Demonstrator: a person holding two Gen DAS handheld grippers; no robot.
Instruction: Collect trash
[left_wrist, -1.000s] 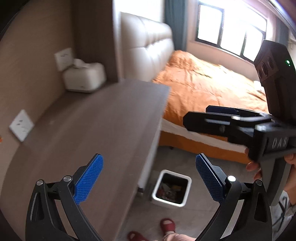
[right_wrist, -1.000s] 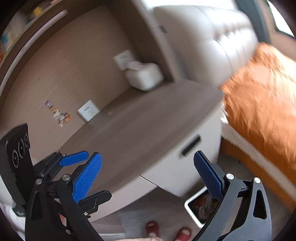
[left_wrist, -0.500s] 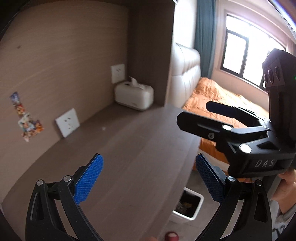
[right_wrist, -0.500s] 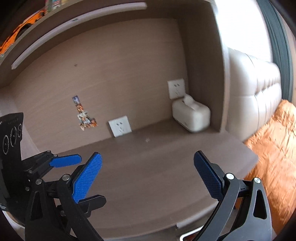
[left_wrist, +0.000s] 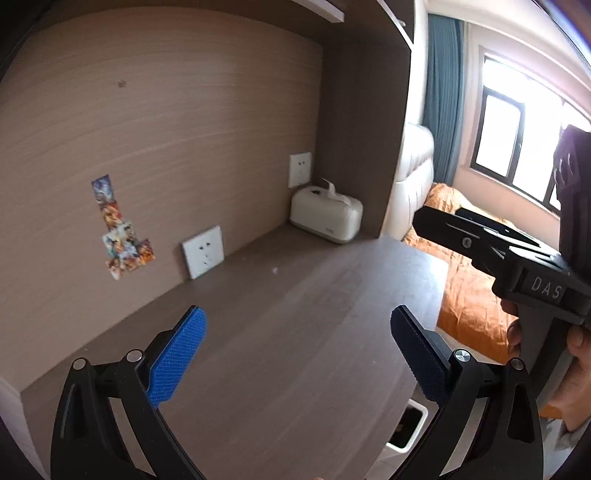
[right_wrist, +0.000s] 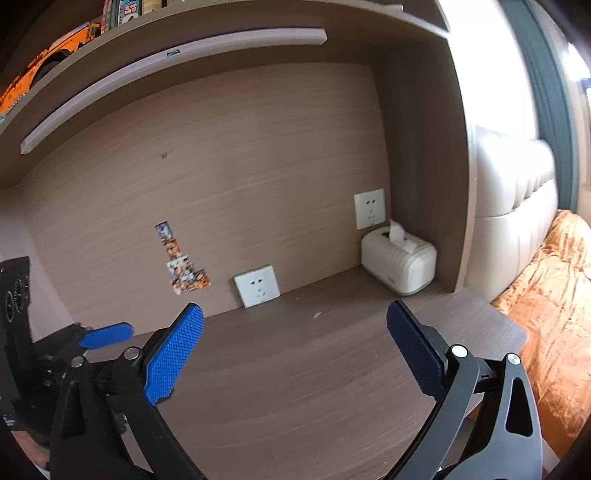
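The left gripper (left_wrist: 297, 343), a black plastic frame with two flat blue pads (left_wrist: 175, 356) covered in a fine knurled grid, stands wide apart with nothing between the fingers. The right gripper (right_wrist: 295, 345) is of the same make and is equally wide and empty. Both hover above the dark brown wood-grain desk top (right_wrist: 314, 387), whose matt surface runs ahead of the fingers.

Straight ahead of both tools rises a pale wood-laminate back panel (right_wrist: 240, 166) with a horizontal grain. On it, ahead and to the left of the fingers, sticks a ragged strip of colourful printed stickers (right_wrist: 179, 262). A square white plastic wall socket (right_wrist: 257, 286) leans at the foot of the panel, and a second one (right_wrist: 369, 208) sits higher, ahead and to the right. Below that one, in the far right corner, rests a rounded cream plastic tissue box (right_wrist: 399, 260) with a sheet poking from its slot.

Two tiny pale specks (right_wrist: 317, 315) lie on the desk ahead of the right gripper's fingers; what they are cannot be told.

In the left wrist view, the white rectangular waste bin (left_wrist: 408, 430) stands on the floor below and right of the left gripper, partly hidden by the desk edge and the right finger. Further right lies an orange crumpled bedspread (left_wrist: 469, 291) beside a padded cream headboard (right_wrist: 513, 192).
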